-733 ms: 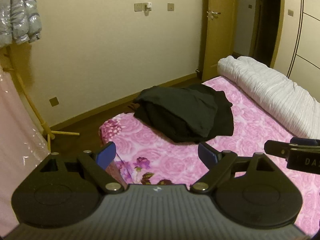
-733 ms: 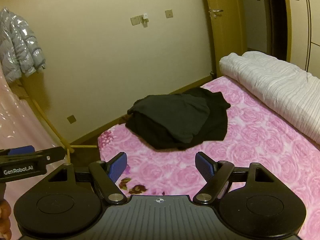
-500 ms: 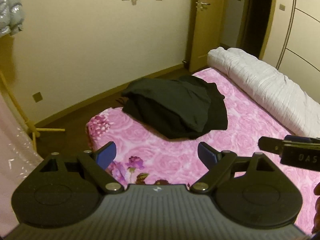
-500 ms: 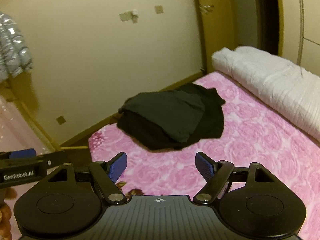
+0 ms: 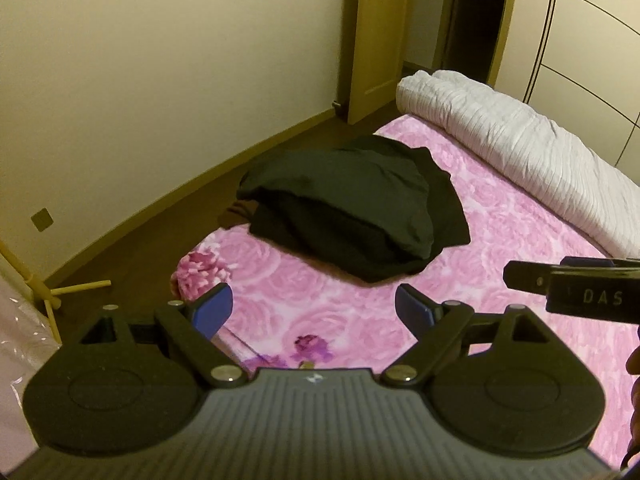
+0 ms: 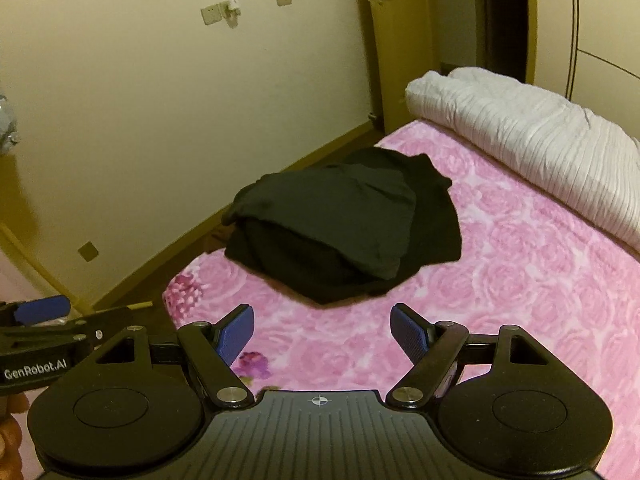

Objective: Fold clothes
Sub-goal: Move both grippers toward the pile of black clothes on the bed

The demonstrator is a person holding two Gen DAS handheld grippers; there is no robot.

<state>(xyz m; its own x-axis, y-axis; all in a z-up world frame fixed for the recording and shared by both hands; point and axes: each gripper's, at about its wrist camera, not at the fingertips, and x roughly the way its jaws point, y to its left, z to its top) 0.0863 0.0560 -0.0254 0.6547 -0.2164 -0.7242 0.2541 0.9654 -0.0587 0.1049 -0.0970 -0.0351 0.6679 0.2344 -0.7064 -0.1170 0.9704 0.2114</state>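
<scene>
Approach step: both hand-held grippers, left [image 5: 314, 306] and right [image 6: 322, 326], spread empty; next, pinch the black garment [image 5: 352, 204] near the bed [image 5: 500, 240] corner

Both grippers [image 5: 314, 312] [image 6: 322, 334] closer to black clothes [image 5: 352, 204]

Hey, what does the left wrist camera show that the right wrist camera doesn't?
Only the left wrist view shows the wooden stand's foot on the floor and the right claw's side marked "DAS".

Only the right wrist view shows the left claw's side labelled "GenRobot.AI".

Both show the black clothes crumpled on the pink floral bed, the rolled white quilt, the door, and open claws: left claw, right claw.
</scene>
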